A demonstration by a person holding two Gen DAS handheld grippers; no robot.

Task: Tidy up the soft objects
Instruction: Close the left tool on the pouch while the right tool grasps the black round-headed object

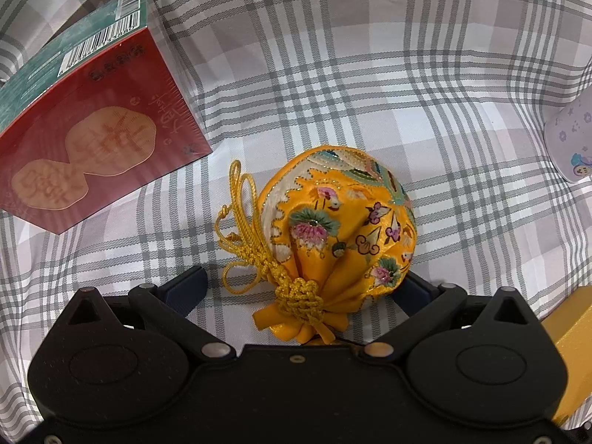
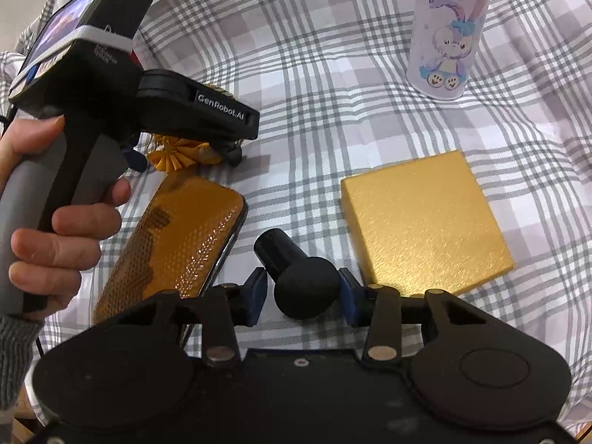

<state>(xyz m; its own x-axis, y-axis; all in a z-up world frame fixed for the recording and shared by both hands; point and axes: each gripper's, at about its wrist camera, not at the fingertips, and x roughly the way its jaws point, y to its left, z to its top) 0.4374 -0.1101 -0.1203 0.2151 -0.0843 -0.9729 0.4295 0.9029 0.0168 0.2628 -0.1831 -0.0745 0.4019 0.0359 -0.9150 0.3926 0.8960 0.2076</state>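
Observation:
A yellow embroidered drawstring pouch (image 1: 333,229) with a knotted gold cord lies on the plaid cloth. My left gripper (image 1: 299,285) is open, its fingers on either side of the pouch's gathered neck, not clearly touching it. In the right wrist view the left gripper (image 2: 185,155) hovers over the pouch's neck (image 2: 181,153). My right gripper (image 2: 303,296) is shut on a black rounded attachment head (image 2: 299,277), a ball with a short stem, held just above the cloth.
A red and green box (image 1: 92,129) lies left of the pouch. A gold square box (image 2: 425,222) sits right of the right gripper. An orange textured flat case (image 2: 177,236) lies to its left. A lilac cartoon canister (image 2: 447,29) stands at the back right.

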